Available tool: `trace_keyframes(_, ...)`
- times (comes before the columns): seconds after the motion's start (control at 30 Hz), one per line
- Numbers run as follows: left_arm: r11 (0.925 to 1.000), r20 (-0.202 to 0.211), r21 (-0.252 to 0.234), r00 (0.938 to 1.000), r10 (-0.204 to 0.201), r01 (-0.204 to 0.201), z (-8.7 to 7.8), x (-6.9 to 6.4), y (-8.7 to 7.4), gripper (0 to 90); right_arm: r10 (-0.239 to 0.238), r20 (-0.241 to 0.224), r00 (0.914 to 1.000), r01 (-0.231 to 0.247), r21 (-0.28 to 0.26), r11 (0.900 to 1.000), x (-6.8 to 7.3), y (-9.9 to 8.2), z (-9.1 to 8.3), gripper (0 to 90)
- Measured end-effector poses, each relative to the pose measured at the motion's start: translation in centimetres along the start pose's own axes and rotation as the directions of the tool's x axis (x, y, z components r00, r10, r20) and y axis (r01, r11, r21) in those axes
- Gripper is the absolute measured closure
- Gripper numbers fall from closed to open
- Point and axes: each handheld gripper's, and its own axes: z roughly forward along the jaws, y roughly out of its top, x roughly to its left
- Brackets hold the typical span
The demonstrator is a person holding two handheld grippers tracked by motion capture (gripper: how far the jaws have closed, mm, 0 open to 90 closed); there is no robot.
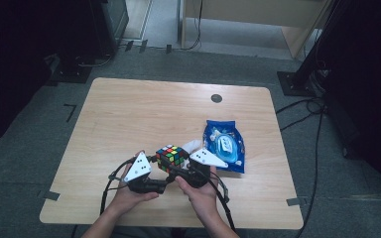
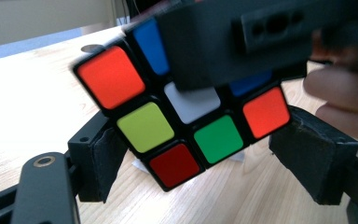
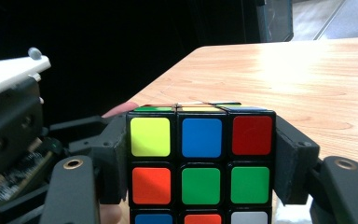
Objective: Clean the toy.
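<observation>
A: Near the front edge of the table point(image 1: 129, 114), between the two hands, a scrambled puzzle cube point(image 1: 171, 155) is held up off the wood.

B: How is it gripped?

A: By the right gripper point(image 3: 200, 154) it is clamped: in the right gripper view both black pads are pressed flat against opposite sides of the top layer, the jaws spread to the cube's full width. The left gripper point(image 2: 205, 163) is set differently. Its jaws are partly open, and in the left gripper view the cube is seen tilted corner-down between the pads point(image 2: 102, 163), with gaps on either side, so nothing is held by it.

B: What could be spoiled from here?

A: If the left jaws are closed on the cube while it is tilted, a corner would likely be caught instead of a flat face, and the cube could be twisted out of the right gripper's hold. A layer turn attempted with layers misaligned could also be jammed.

B: And if it is dropped?

A: It would probably be bounced toward the blue packet point(image 1: 224, 146) lying just to the right, or off the near edge, which is close by.
</observation>
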Motion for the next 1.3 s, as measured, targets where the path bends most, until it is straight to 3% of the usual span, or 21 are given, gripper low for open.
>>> trace_keyframes(0.1,0.9996,0.006,-0.013,0.9997,-0.025,0.025,-0.1,0.2,0.1,21.4,0.003,0.001,1.0,-0.003,-0.001,1.0,0.0,-0.2,0.0,34.8)
trace_keyframes(0.33,0.9999,-0.001,-0.005,0.9999,-0.016,0.016,-0.2,0.2,0.1,22.2,0.0,0.001,1.0,0.0,-0.007,1.0,0.2,-0.4,0.1,34.8)
trace_keyframes(0.6,0.9955,-0.005,0.027,0.9958,0.091,-0.091,-0.6,0.6,-0.1,25.8,0.0,-0.002,1.0,0.0,0.018,0.9998,0.0,-0.5,0.2,34.8)
trace_keyframes(0.67,0.9915,-0.007,0.041,0.9923,0.124,-0.124,-0.7,0.6,-0.2,25.9,0.034,-0.025,0.9991,-0.033,0.037,0.9987,-0.3,-0.5,0.2,34.7)
trace_keyframes(0.83,0.9888,-0.018,0.053,0.9898,0.141,-0.14,-0.7,0.6,-0.3,26.2,0.057,-0.021,0.9981,-0.056,0.062,0.9965,-0.3,-0.6,0.4,34.7)
trace_keyframes(0.97,0.9899,-0.053,0.046,0.9892,0.137,-0.134,-0.6,0.3,-0.1,32.3,0.06,-0.011,0.9981,-0.059,0.089,0.9943,-0.3,-0.8,0.6,34.7)
trace_keyframes(1.07,0.9911,-0.059,0.058,0.9906,0.123,-0.12,-0.2,0.2,-0.1,28.4,0.029,0.008,0.9995,-0.03,0.061,0.9977,0.1,-0.9,0.5,34.9)
trace_keyframes(1.3,0.9899,-0.054,0.125,0.9958,0.074,-0.067,0.7,0.5,-0.5,21.9,0.039,0.002,0.9992,-0.039,-0.014,0.9992,-0.1,-0.2,-0.3,34.9)
